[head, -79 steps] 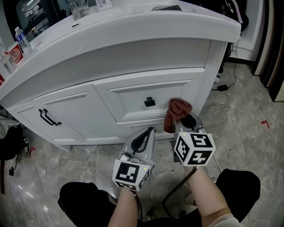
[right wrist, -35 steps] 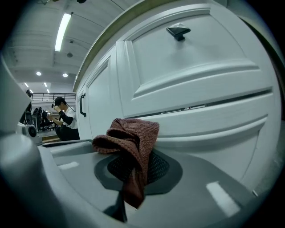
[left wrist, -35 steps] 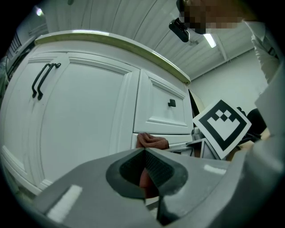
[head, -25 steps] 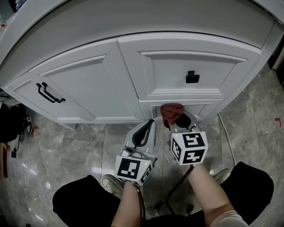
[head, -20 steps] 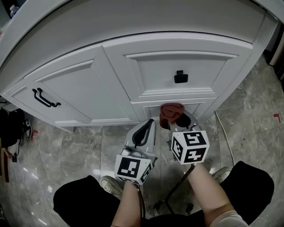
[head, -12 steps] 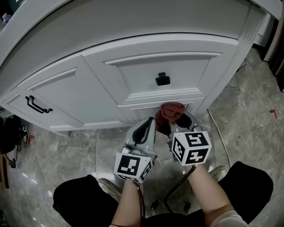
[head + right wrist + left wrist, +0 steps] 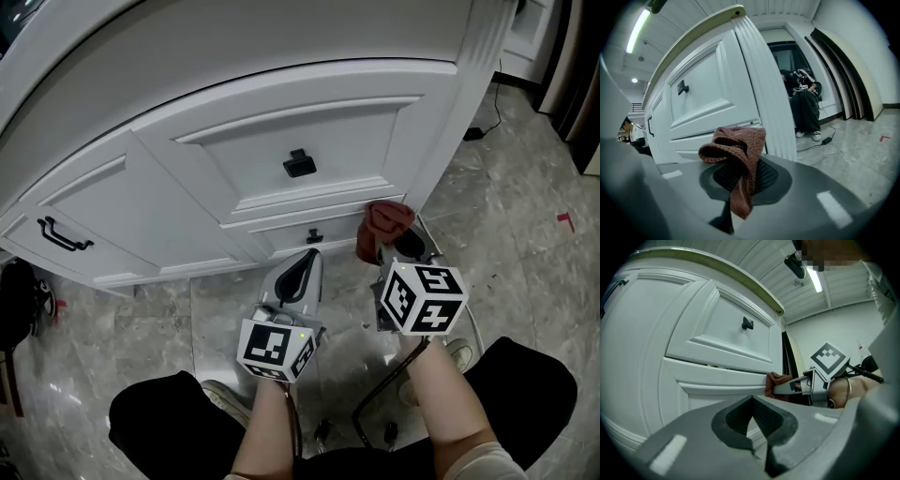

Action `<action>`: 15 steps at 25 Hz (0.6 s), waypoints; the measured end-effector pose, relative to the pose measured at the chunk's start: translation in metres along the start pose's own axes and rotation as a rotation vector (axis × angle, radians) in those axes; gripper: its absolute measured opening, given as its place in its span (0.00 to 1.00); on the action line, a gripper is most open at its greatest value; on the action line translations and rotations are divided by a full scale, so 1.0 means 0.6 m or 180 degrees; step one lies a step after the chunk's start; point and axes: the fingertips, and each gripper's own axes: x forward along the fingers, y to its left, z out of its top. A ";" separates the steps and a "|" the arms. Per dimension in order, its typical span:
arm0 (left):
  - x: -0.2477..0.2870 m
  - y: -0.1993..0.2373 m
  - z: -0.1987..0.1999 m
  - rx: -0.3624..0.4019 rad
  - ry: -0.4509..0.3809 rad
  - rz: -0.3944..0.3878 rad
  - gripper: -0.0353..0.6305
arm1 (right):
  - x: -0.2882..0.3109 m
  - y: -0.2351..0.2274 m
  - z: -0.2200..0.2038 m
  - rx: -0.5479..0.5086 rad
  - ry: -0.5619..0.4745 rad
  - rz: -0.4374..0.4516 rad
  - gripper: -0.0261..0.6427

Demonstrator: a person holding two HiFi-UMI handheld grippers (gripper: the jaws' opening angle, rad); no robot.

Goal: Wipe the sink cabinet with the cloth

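Note:
The white sink cabinet (image 7: 281, 127) curves across the head view, with a black knob (image 7: 299, 163) on its upper drawer and a smaller one (image 7: 314, 235) on the lower drawer. My right gripper (image 7: 389, 246) is shut on a red-brown cloth (image 7: 386, 223), held at the lower drawer's right end beside the fluted corner post (image 7: 450, 112). In the right gripper view the cloth (image 7: 737, 152) bunches over the shut right gripper (image 7: 740, 180). My left gripper (image 7: 309, 255) hangs shut and empty just left of it, a little off the cabinet front. The left gripper view shows the left gripper (image 7: 752, 404), the cloth (image 7: 776, 380) and the right gripper (image 7: 806, 386).
A black bar handle (image 7: 61, 234) sits on the left door. Grey marble floor (image 7: 525, 216) lies to the right, with a cable (image 7: 483, 127) and a red mark (image 7: 565, 220). The person's knees and a shoe (image 7: 225, 398) are below. A seated person (image 7: 804, 101) is behind the cabinet corner.
The right gripper has carried the cloth rightwards along the lower drawer front to the cabinet's right corner. The left gripper stays shut beside it. The head camera has swung right.

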 end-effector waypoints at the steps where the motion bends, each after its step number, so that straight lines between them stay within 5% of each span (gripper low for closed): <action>1: 0.000 -0.002 -0.002 -0.0005 0.0008 -0.0008 0.05 | -0.005 -0.010 0.006 0.0015 -0.0034 -0.0046 0.16; 8: -0.019 -0.002 -0.025 0.0008 0.0110 -0.0011 0.05 | -0.018 -0.015 0.014 0.0086 -0.0162 -0.0189 0.15; 15: -0.080 0.076 -0.043 -0.0020 0.0177 0.0296 0.05 | 0.015 0.141 -0.037 -0.0011 -0.0069 0.0404 0.16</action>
